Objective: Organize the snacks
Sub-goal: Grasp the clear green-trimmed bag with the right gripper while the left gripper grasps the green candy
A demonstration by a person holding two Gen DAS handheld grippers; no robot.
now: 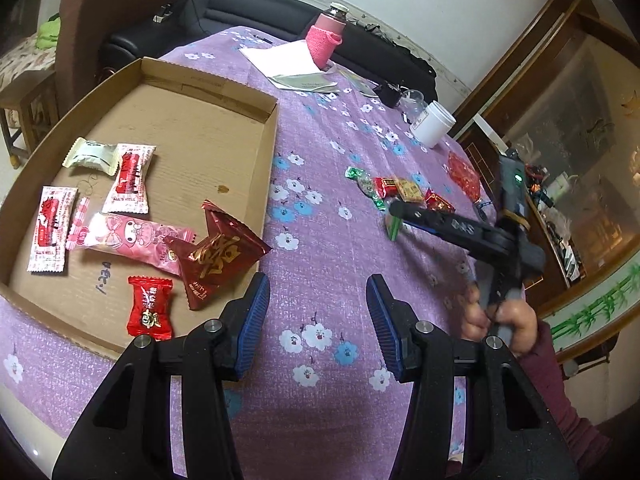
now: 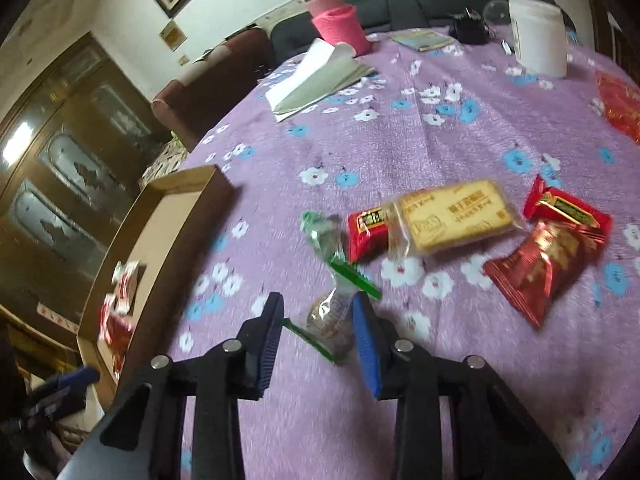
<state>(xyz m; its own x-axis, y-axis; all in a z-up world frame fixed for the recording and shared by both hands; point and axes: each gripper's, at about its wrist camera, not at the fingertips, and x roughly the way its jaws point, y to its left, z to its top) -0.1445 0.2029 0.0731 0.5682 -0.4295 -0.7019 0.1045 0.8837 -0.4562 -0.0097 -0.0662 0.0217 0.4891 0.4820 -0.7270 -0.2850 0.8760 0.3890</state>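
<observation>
A shallow cardboard box (image 1: 269,148) lies at the left on the purple flowered tablecloth (image 1: 332,184) and holds several wrapped snacks, among them a dark red pouch (image 1: 218,256) and a small red candy (image 1: 150,312). My left gripper (image 1: 316,308) hangs open and empty over the cloth, just right of the box wall. My right gripper (image 2: 318,316) is shut on a clear candy with green ends (image 2: 330,316). Beyond it lie a green candy (image 2: 322,236), a red sweet (image 2: 366,232), a yellow biscuit pack (image 2: 452,216) and two red packets (image 2: 540,270). The left wrist view shows the right gripper (image 1: 396,216) in a hand.
At the far side of the table stand a pink-sleeved flask (image 1: 326,40), folded papers (image 1: 288,60), a white jar (image 1: 434,122) and a small black object (image 1: 388,94). A red bag (image 2: 620,104) lies at the right edge. A dark sofa and a brown chair (image 1: 100,20) stand behind.
</observation>
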